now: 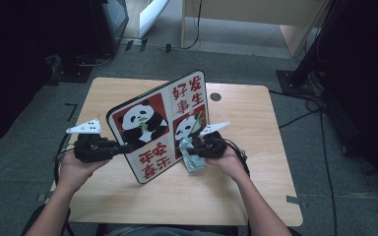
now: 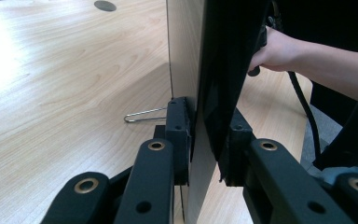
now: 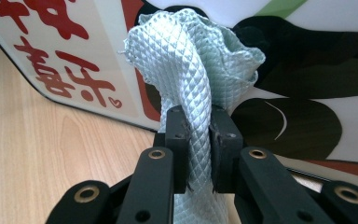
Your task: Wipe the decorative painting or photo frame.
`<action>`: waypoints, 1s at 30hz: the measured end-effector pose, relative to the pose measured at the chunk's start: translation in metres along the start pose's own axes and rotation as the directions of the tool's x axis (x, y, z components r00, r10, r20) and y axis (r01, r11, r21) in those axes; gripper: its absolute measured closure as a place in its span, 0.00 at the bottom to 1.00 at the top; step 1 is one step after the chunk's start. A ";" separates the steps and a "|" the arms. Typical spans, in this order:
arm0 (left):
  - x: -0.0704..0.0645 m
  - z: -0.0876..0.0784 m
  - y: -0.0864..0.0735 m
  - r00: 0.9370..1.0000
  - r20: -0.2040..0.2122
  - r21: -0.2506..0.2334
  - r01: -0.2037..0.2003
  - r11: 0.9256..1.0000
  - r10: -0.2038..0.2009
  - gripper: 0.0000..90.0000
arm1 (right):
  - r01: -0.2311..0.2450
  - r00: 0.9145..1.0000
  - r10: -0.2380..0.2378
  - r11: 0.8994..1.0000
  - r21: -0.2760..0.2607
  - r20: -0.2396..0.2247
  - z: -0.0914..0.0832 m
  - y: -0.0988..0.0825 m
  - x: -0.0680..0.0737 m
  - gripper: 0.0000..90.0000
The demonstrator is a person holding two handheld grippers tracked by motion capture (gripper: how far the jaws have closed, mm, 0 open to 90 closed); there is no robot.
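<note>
A square panda picture board (image 1: 158,127) with red characters stands tilted on one corner on the wooden table (image 1: 256,187). My left gripper (image 1: 123,147) is shut on its left edge; in the left gripper view the pads (image 2: 179,135) clamp the thin panel (image 2: 200,70) from both sides. My right gripper (image 1: 197,147) is shut on a pale blue-green quilted cloth (image 1: 191,153). The bunched cloth (image 3: 191,70) rises between its jaws and presses against the board's front face (image 3: 307,112), over the lower right panda.
A dark round hole (image 1: 215,97) sits near the table's far edge. A thin wire stand (image 2: 142,115) pokes out behind the board. Cables (image 1: 315,103) and dark equipment stands lie on the grey floor around the table.
</note>
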State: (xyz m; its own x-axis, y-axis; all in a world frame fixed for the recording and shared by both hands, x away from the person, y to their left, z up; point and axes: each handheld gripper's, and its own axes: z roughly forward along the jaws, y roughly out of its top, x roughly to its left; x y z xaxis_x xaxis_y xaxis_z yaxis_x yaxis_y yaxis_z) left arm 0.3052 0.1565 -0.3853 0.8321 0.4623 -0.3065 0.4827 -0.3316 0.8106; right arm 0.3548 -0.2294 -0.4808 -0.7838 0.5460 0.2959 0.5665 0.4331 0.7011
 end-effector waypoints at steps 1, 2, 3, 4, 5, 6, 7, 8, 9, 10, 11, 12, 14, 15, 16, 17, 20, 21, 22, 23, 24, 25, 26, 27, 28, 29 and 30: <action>0.000 0.000 0.000 1.000 0.000 0.000 0.000 1.000 0.000 0.87 | -0.001 1.000 0.001 1.000 0.001 -0.001 -0.001 0.001 0.000 0.90; 0.000 0.000 0.000 1.000 0.000 -0.001 0.001 1.000 -0.001 0.87 | 0.000 1.000 0.000 1.000 0.001 -0.003 -0.003 0.002 0.000 0.90; 0.000 0.000 0.000 1.000 0.000 -0.001 0.001 1.000 -0.001 0.87 | -0.004 1.000 0.004 1.000 -0.006 -0.004 -0.005 0.004 0.000 0.90; 0.001 0.000 0.000 1.000 0.000 -0.003 0.001 1.000 -0.001 0.87 | -0.003 1.000 0.003 1.000 -0.018 -0.004 -0.007 0.005 0.000 0.90; 0.001 0.000 0.000 1.000 0.001 -0.004 0.002 1.000 -0.002 0.87 | -0.003 1.000 0.003 1.000 -0.027 -0.005 -0.009 0.007 0.001 0.90; 0.001 0.000 -0.001 1.000 0.001 -0.005 0.002 1.000 -0.002 0.87 | -0.009 1.000 0.009 0.999 -0.037 -0.004 -0.012 0.009 0.001 0.90; 0.001 0.000 -0.001 1.000 0.001 -0.006 0.002 1.000 -0.002 0.87 | -0.011 1.000 0.011 0.999 -0.043 -0.005 -0.015 0.011 0.002 0.90; 0.001 0.000 -0.001 1.000 0.001 -0.007 0.001 1.000 -0.001 0.87 | -0.008 1.000 0.008 0.998 -0.057 -0.004 -0.018 0.014 0.002 0.90; 0.001 0.000 -0.001 1.000 0.000 -0.007 0.001 1.000 -0.001 0.87 | -0.006 1.000 0.006 0.998 -0.068 -0.004 -0.021 0.016 0.003 0.90; 0.001 0.000 -0.001 1.000 -0.001 -0.007 0.001 1.000 -0.001 0.87 | -0.009 1.000 0.009 0.997 -0.078 -0.005 -0.023 0.019 0.004 0.90; 0.001 0.000 -0.001 1.000 0.000 -0.007 0.001 1.000 -0.001 0.87 | -0.010 1.000 0.010 0.996 -0.084 -0.005 -0.026 0.021 0.005 0.90; 0.001 0.000 -0.001 1.000 0.000 -0.008 0.001 1.000 -0.001 0.87 | -0.007 1.000 0.007 0.996 -0.089 -0.005 -0.028 0.023 0.005 0.90; 0.001 0.000 -0.001 1.000 -0.002 -0.008 0.001 1.000 -0.001 0.87 | 0.000 1.000 0.000 0.995 -0.097 -0.002 -0.031 0.028 0.007 0.90; 0.001 0.000 -0.001 1.000 -0.002 -0.009 0.002 1.000 -0.002 0.87 | 0.002 1.000 -0.002 0.995 -0.096 0.000 -0.033 0.030 0.009 0.90; 0.001 0.000 -0.001 1.000 -0.002 -0.010 0.004 1.000 -0.004 0.87 | 0.006 1.000 -0.006 0.995 -0.101 0.003 -0.034 0.033 0.010 0.90; 0.001 0.000 -0.001 1.000 -0.003 -0.010 0.004 1.000 -0.004 0.87 | 0.008 1.000 -0.008 0.994 -0.105 0.003 -0.036 0.035 0.011 0.90; 0.001 0.000 -0.002 1.000 -0.002 -0.013 0.007 1.000 -0.007 0.87 | 0.019 1.000 -0.019 0.992 -0.129 0.003 -0.043 0.046 0.014 0.90; 0.001 0.000 -0.002 1.000 -0.001 -0.014 0.009 1.000 -0.009 0.87 | 0.022 1.000 -0.022 0.991 -0.135 0.004 -0.045 0.049 0.015 0.90; 0.001 0.000 -0.002 1.000 0.000 -0.016 0.011 1.000 -0.011 0.87 | 0.026 1.000 -0.026 0.990 -0.142 0.003 -0.047 0.053 0.016 0.90; 0.001 0.000 -0.002 1.000 0.000 -0.016 0.012 1.000 -0.012 0.87 | 0.031 1.000 -0.030 0.988 -0.148 0.008 -0.049 0.057 0.017 0.90; 0.001 0.000 -0.002 1.000 -0.001 -0.017 0.010 1.000 -0.010 0.87 | 0.034 0.999 -0.033 0.988 -0.150 0.009 -0.050 0.059 0.018 0.90; 0.001 0.000 -0.002 1.000 -0.001 -0.016 0.011 1.000 -0.011 0.87 | 0.037 0.999 -0.035 0.987 -0.154 0.012 -0.051 0.064 0.019 0.90; 0.001 0.000 -0.003 1.000 -0.001 -0.016 0.012 1.000 -0.012 0.87 | 0.047 0.999 -0.045 0.987 -0.156 0.012 -0.053 0.068 0.020 0.90; 0.001 0.000 -0.003 1.000 -0.002 -0.017 0.013 1.000 -0.013 0.87 | 0.053 0.999 -0.052 0.986 -0.159 0.015 -0.054 0.072 0.021 0.90; 0.001 0.000 -0.003 1.000 -0.001 -0.018 0.014 1.000 -0.014 0.87 | 0.063 0.998 -0.061 0.985 -0.161 0.016 -0.055 0.076 0.023 0.90; 0.000 0.000 -0.003 1.000 -0.002 -0.017 0.015 1.000 -0.016 0.87 | 0.075 0.997 -0.073 0.983 -0.167 0.018 -0.056 0.080 0.025 0.90; 0.000 0.000 -0.003 1.000 -0.002 -0.018 0.016 1.000 -0.016 0.87 | 0.075 0.997 -0.073 0.983 -0.167 0.019 -0.058 0.082 0.026 0.90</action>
State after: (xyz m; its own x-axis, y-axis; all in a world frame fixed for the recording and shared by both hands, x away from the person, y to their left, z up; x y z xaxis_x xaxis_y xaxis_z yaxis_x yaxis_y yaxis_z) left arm 0.3044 0.1573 -0.3876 0.8235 0.4696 -0.3184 0.4912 -0.3091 0.8144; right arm 0.3659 -0.2208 -0.3782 -0.8181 0.5262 0.2318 0.4556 0.3471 0.8197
